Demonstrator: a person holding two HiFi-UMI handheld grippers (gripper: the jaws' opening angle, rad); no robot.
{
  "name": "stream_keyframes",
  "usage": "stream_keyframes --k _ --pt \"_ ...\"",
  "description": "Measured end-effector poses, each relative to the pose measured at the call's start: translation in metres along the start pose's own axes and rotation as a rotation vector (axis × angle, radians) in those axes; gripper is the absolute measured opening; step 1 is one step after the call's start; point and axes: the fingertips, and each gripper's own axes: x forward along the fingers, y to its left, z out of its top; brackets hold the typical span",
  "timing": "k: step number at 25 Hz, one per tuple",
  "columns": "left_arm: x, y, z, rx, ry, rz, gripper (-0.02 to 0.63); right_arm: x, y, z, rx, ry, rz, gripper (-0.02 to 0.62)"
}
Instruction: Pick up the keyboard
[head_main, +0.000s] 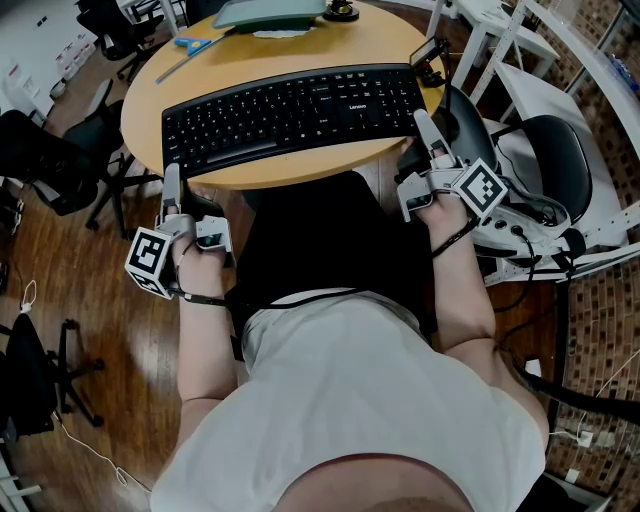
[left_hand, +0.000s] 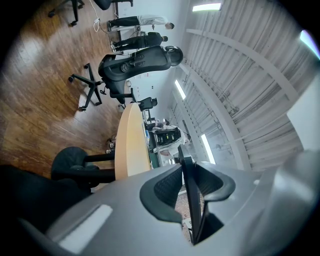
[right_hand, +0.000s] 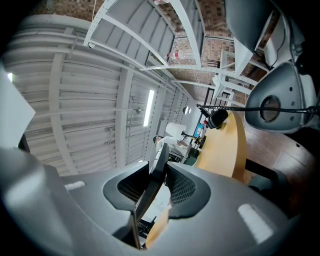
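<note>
A black keyboard (head_main: 290, 112) lies lengthwise across the near side of a round wooden table (head_main: 300, 45). My left gripper (head_main: 172, 182) sits at the keyboard's near left corner, and my right gripper (head_main: 427, 127) at its right end. In the left gripper view the keyboard's thin dark edge (left_hand: 194, 200) stands between the two mesh pads (left_hand: 165, 189) of the left gripper (left_hand: 192, 192). In the right gripper view the keyboard's edge (right_hand: 150, 187) is clamped the same way in the right gripper (right_hand: 152, 186). I cannot tell whether the keyboard rests on the table or hangs just above it.
Blue scissors (head_main: 196, 43), a grey-green device (head_main: 270, 12) and a small black gadget (head_main: 430, 52) lie on the table's far side. Black office chairs (head_main: 60, 160) stand at the left and a grey-black chair (head_main: 545, 150) at the right. The person's body fills the near space.
</note>
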Motion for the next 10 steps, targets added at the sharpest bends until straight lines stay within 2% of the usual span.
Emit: stream_keyframes --k 10 --pt "-0.0006 -0.0016 -0.0002 0.002 -0.003 0.003 0.089 0.0002 -0.0014 0.0001 0.004 0.003 -0.005 0.112"
